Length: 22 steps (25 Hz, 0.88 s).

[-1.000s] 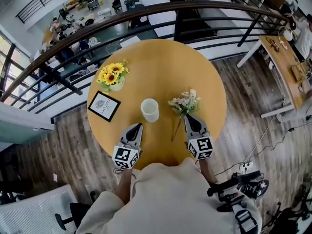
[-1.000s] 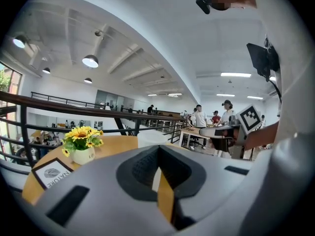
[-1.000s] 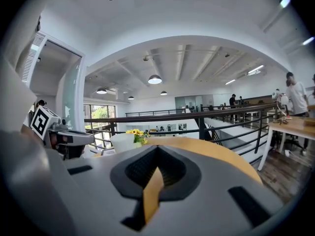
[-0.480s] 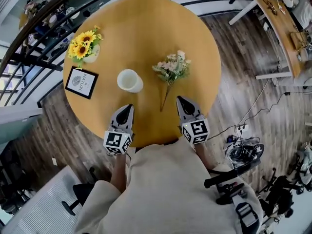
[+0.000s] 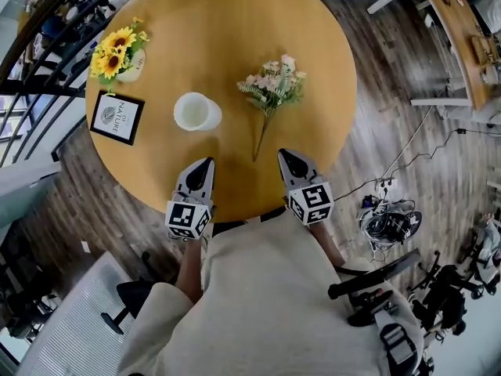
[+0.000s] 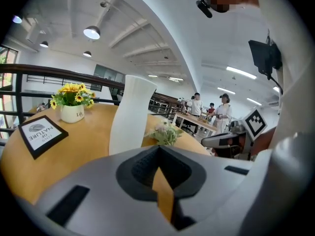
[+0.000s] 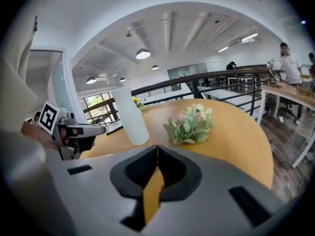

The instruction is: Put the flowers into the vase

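The flowers [image 5: 272, 86] lie flat on the table [image 5: 235, 22], approx. mid-table and a bit toward its right edge. Blossoms point to the far edge; the thin stem [image 5: 259, 141] trails back toward the near edge w/ a slight lean left. So the bunch's long axis runs roughly far-to-near, almost in line w/ the way both grippers point.

The right gripper [image 5: 285, 157] sits at the near edge w/ jaws clenched tight and nothing btw them. Its tip is just right of the stem's cut end, near but not touching. The left gripper [image 5: 207, 164] is also closed and empty at the near edge. It is well left of the stem, w/ the white vase [image 5: 196, 112] straight ahead of it.

The vase stands upright, left of the flowers and apart from them.

Judgement: the right gripper is the nearer one for the pick-up. The stem end lies ahead and slightly to its left, so it would need to open and close across the stem, not along it. The left looks better placed to steady the vase.
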Available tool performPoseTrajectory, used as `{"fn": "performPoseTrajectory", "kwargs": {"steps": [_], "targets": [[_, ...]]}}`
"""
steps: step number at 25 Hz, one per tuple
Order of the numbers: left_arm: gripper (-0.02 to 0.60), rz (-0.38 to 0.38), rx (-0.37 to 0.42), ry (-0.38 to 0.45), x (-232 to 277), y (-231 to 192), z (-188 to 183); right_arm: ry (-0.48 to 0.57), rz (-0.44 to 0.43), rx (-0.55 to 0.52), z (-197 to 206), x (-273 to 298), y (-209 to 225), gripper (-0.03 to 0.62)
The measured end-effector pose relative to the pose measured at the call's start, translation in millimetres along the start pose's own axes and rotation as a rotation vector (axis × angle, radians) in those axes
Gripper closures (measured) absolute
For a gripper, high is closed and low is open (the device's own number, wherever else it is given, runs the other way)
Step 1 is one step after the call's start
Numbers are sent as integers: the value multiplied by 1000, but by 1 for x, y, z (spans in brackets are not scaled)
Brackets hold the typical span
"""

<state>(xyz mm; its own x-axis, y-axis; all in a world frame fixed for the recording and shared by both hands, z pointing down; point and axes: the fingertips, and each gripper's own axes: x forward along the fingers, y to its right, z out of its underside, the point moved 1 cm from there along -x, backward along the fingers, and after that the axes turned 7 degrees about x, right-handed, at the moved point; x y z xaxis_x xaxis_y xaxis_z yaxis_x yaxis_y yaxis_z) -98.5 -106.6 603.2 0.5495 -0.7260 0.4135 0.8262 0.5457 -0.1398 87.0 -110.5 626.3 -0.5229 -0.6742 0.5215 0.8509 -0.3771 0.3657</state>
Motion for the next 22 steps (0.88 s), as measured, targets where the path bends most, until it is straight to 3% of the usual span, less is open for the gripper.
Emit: {"fn": "performPoseTrajectory", "kwargs": {"steps": [2,3,4,5,6,13,22], "targets": [[575,1,2,2,0,1,-2,-51,-24,35,8,7,-1,574],[575,1,3,5,0,1,-3,-76,-23,49,12,10,-1,501],[575,1,3,7,0,1,-4,-97,-15,56,16,13,1,365],[575,0,2,9,0,1,-4,-116,-3,56,18,16,2,288],[575,-1,1,11,0,0,-5,-128,6,56,20,18,4,263],[575,-15,-2,10,-2,-8,-4,-157,45,87,23,30,17,263],[575,-42,-5,8,-9,-14,-7,-212,37,143,17,78,47,264]]}}
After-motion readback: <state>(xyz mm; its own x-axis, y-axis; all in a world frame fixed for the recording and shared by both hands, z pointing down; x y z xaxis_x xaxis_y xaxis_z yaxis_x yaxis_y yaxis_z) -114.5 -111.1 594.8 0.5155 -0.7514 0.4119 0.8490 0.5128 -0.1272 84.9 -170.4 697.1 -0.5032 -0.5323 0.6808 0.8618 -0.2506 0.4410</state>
